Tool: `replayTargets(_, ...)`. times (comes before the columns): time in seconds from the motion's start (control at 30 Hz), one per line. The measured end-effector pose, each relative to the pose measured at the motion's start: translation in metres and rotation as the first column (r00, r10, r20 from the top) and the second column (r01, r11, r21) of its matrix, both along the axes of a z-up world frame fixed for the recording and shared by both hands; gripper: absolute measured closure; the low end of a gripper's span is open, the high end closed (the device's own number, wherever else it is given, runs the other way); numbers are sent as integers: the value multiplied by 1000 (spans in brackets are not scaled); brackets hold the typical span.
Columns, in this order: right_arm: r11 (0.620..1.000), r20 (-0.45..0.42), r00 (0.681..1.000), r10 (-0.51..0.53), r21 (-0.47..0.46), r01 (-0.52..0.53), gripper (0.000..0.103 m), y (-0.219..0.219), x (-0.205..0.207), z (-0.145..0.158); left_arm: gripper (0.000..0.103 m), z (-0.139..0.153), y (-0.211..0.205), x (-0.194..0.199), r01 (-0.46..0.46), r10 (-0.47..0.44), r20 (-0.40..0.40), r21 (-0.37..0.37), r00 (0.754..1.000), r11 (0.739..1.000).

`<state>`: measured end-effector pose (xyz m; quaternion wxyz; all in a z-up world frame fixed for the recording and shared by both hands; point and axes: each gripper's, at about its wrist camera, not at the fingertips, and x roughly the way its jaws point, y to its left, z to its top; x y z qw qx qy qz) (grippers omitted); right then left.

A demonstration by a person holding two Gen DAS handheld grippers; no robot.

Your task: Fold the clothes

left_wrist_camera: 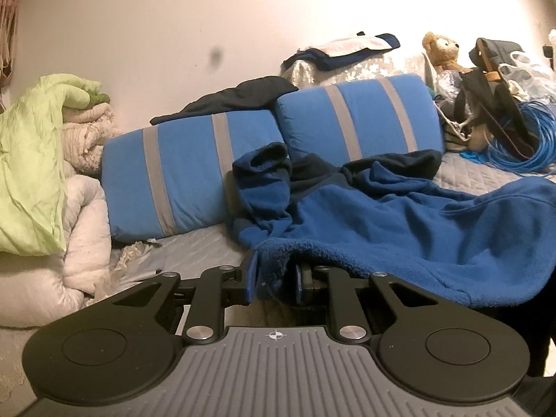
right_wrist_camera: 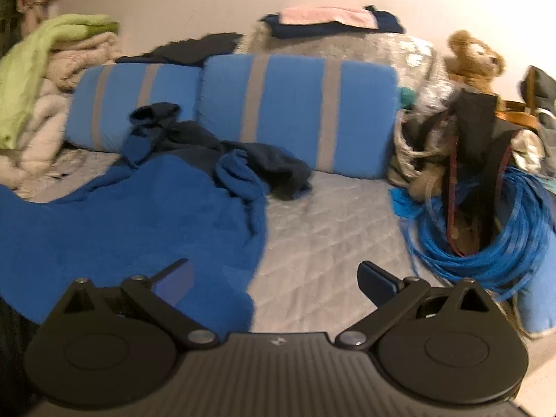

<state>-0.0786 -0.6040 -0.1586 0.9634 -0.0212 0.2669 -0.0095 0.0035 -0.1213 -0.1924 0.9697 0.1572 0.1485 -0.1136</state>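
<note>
A blue fleece garment (left_wrist_camera: 399, 222) with dark navy collar and cuffs lies crumpled on the grey quilted bed (left_wrist_camera: 194, 246). My left gripper (left_wrist_camera: 274, 278) is shut on the fleece's near hem, with fabric bunched between the blue pads. In the right wrist view the same fleece (right_wrist_camera: 121, 219) spreads over the left half of the bed. Its navy part (right_wrist_camera: 271, 166) is heaped near the pillows. My right gripper (right_wrist_camera: 274, 278) stands open above the fleece's right edge and the bare quilt (right_wrist_camera: 330, 243), holding nothing.
Two blue pillows with grey stripes (left_wrist_camera: 194, 180) (right_wrist_camera: 299, 111) lean against the wall. Piled bedding with a green cover (left_wrist_camera: 31, 173) sits left. A blue cable coil (right_wrist_camera: 486, 229), bags and a teddy bear (right_wrist_camera: 472, 59) crowd the right. Folded clothes (right_wrist_camera: 330, 21) rest behind.
</note>
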Motion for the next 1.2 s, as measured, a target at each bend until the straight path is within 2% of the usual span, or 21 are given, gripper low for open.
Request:
replayTargets(0.23,989,-12,997,72,-131,-73,0,7,-19,-19,82,3,1,5,-5,5,-3,-2,1000,1000)
replayTargets(0.53,939,-95,987,130,-306,-154,0,29,-17,-72,82,4,5,8,-13,13,-18,2,1000,1000)
replayTargets(0.67,927,-49,991,122,-351,-131,0,39,-13,-84,82,5,6,8,-18,18,-25,-1,1000,1000)
replayTargets(0.83,921,85,993,80,-388,-41,2,47,-13,-82,82,6,6,8,-18,18,-30,2,999,1000)
replayTargets(0.93,906,113,991,72,-422,-17,6,51,-8,-81,82,5,6,8,-20,20,-31,3,999,1000)
replayTargets(1.03,874,100,991,89,-485,-30,13,59,-2,-83,82,5,5,8,-21,21,-30,6,999,1000)
replayTargets(1.1,860,87,991,103,-508,-45,26,62,2,-84,82,5,5,8,-22,22,-30,5,999,1000)
replayTargets(1.2,881,61,994,96,-471,-56,39,62,7,-82,81,3,7,9,-31,31,-32,4,999,1000)
